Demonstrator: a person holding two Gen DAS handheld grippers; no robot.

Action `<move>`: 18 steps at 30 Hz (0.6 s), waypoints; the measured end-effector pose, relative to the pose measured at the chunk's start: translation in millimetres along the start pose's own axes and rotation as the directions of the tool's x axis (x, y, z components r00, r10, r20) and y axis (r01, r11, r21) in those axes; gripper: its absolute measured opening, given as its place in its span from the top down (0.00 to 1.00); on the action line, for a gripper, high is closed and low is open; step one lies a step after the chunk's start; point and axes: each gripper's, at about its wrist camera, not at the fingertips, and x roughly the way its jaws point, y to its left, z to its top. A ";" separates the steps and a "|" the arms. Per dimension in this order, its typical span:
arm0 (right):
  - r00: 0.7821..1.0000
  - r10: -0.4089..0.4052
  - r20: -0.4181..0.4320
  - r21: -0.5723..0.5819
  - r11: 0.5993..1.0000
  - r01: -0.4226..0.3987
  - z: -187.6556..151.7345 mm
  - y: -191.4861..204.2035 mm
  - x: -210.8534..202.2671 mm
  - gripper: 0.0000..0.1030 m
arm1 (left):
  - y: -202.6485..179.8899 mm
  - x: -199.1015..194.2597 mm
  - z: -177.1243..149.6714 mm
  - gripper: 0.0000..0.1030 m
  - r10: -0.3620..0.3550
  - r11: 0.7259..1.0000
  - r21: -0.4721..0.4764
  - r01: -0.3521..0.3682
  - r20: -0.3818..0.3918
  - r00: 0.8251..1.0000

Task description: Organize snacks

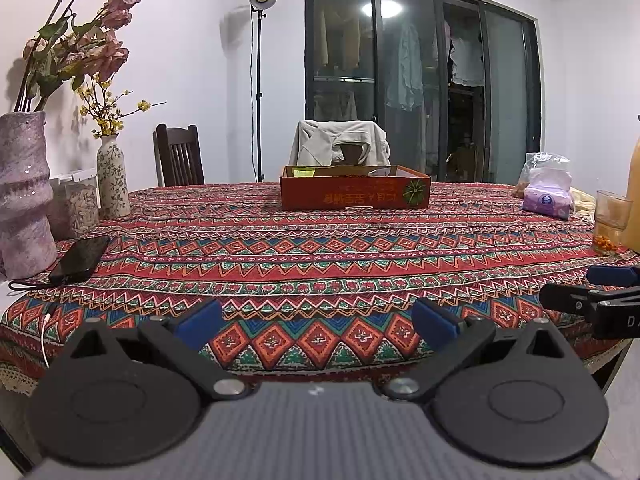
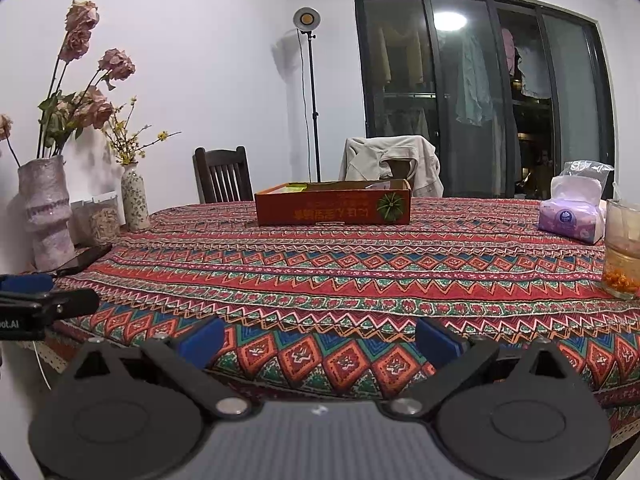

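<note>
While both tongs hover over the near edge of the tabletop [image 1: 320, 248], nothing sits between their blue pads. At the far left stands a tall purple vase [image 1: 24, 196] of dried pink flowers, with a dark phone [image 1: 80, 259] lying just in front of it on the cloth's left edge, a cable running from it. Just behind, a clear container [image 1: 82, 200] and a small flowered vase [image 1: 113, 178] with yellow sprigs stand side by side near the wall. The left tongs [image 1: 318, 322] are spread wide and empty, low over the patterned red cloth. Across the tabletop, near its far edge and about midway, sits the red cardboard box [image 1: 355, 194], open at the top, with a green packet [image 1: 303, 172] showing in its left end; what else lies in it cannot be told. Behind the box a chair draped with a pale jacket [image 1: 340, 144] faces the dark glass doors. The right tongs [image 2: 320, 340] are likewise wide and empty, just beside the left tongs. At the right, a purple tissue pack [image 2: 570, 220] lies near the far edge, a clear bag [image 2: 588, 170] behind it, and nearer, a glass [image 2: 622, 256] with orange bits at its bottom.
</note>
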 end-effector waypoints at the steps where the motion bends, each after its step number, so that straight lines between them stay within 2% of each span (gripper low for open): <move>1: 1.000 -0.001 0.001 0.002 1.000 0.001 0.0 -0.4 -0.1 0.01 | 0.1 0.0 0.0 0.00 -0.001 1.000 0.000 0.001 0.000 1.000; 18: 1.000 -0.015 0.015 -0.004 1.000 0.015 -2.0 -2.9 -3.2 0.01 | -0.4 0.2 0.0 0.00 -0.003 1.000 0.001 0.003 0.001 1.000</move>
